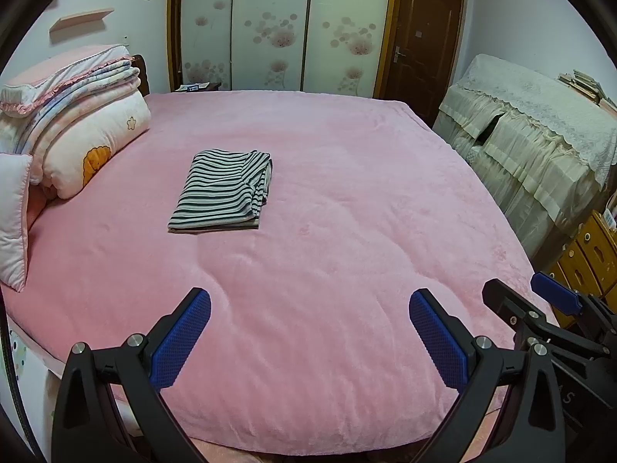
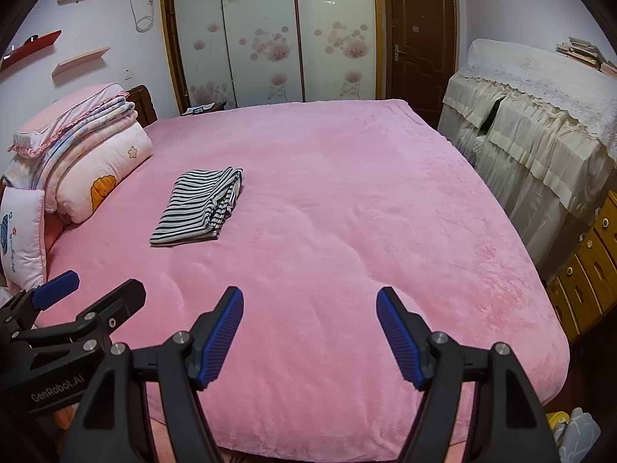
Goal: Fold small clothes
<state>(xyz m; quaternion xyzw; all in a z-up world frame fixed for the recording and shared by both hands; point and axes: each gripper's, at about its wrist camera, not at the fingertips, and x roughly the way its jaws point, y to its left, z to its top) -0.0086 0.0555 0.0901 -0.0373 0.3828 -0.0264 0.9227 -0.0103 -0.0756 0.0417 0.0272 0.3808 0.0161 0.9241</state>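
Note:
A black-and-white striped garment [image 1: 223, 191] lies folded into a flat rectangle on the pink bed [image 1: 347, 212], left of the middle; it also shows in the right wrist view [image 2: 200, 208]. My left gripper [image 1: 310, 301] is open and empty, held above the bed's near part, well short of the garment. My right gripper [image 2: 310, 297] is open and empty too, beside the left one and to its right. The right gripper also shows at the right edge of the left wrist view [image 1: 516, 289], and the left gripper at the left edge of the right wrist view [image 2: 96, 281].
Folded quilts and pillows [image 1: 73, 135] are stacked at the bed's left end. A lace-covered cabinet [image 1: 540, 142] and wooden drawers [image 1: 590, 254] stand along the right side. Sliding wardrobe doors [image 1: 277, 27] and a brown door [image 1: 424, 46] are behind the bed.

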